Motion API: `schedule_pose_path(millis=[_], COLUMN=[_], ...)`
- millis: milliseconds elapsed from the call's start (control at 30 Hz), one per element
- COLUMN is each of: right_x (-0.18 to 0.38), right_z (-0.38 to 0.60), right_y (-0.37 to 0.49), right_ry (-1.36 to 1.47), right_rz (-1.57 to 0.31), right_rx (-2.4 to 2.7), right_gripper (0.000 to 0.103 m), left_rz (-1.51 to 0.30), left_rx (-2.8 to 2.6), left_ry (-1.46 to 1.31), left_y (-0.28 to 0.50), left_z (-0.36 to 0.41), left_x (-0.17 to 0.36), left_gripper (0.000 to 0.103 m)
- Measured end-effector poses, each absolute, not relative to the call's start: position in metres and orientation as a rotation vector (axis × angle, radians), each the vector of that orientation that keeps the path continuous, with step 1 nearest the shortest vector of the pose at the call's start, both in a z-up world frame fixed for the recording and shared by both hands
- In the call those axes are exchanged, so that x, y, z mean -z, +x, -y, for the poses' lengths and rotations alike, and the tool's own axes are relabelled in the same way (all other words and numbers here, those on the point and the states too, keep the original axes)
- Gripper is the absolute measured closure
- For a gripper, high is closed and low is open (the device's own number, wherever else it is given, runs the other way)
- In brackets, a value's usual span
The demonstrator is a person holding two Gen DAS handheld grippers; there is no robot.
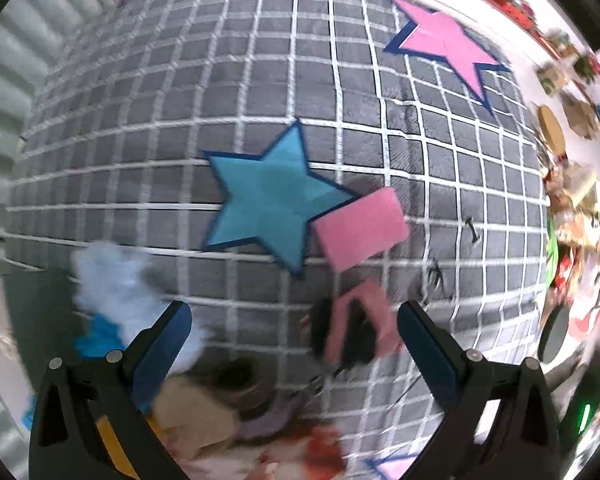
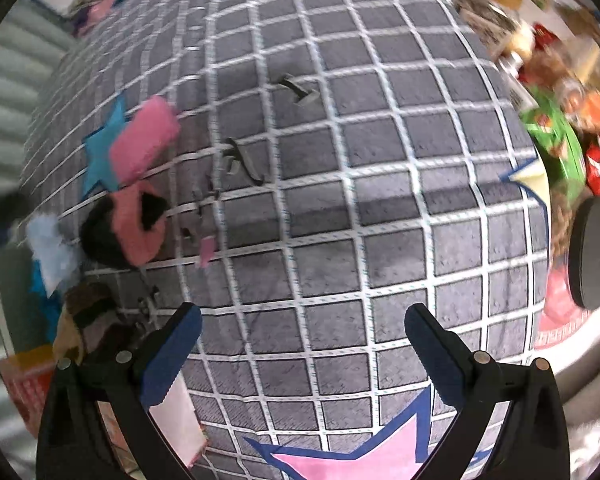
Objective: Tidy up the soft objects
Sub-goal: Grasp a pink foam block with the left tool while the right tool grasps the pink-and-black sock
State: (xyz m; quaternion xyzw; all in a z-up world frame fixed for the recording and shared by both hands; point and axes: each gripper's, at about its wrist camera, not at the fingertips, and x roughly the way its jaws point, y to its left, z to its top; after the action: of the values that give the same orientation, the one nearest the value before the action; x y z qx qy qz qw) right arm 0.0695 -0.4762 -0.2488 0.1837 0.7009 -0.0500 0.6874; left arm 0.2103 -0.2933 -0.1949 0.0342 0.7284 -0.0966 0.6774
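A pink sponge block lies on the grey checked mat, touching a blue star patch. It also shows in the right wrist view. A pink and black soft toy lies just ahead of my left gripper, which is open and empty. The toy shows at the left in the right wrist view. A white-blue fluffy piece and a tan and brown soft item lie by the left fingers. My right gripper is open and empty over bare mat.
Pink star patches mark the mat. Snack packets and jars crowd the right edge, with a black round lid. A corrugated grey wall runs along the left. An orange box sits lower left.
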Motion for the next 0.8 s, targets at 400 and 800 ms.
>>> schedule_pose_path(millis=[400, 800], right_x=[0.250, 0.258], right_z=[0.469, 0.505], right_y=[0.062, 0.070], right_ry=[0.447, 0.470], right_rz=[-1.584, -1.572], right_rx=[0.049, 0.031], right_gripper=[0.001, 0.001], left_rz=[-1.709, -1.708], left_rx=[-0.042, -0.067], left_ry=[-0.072, -0.055], left_y=[0.241, 0.253], left_z=[0.334, 0.343], left_x=[0.258, 0.270], left_gripper=[0.000, 0.023])
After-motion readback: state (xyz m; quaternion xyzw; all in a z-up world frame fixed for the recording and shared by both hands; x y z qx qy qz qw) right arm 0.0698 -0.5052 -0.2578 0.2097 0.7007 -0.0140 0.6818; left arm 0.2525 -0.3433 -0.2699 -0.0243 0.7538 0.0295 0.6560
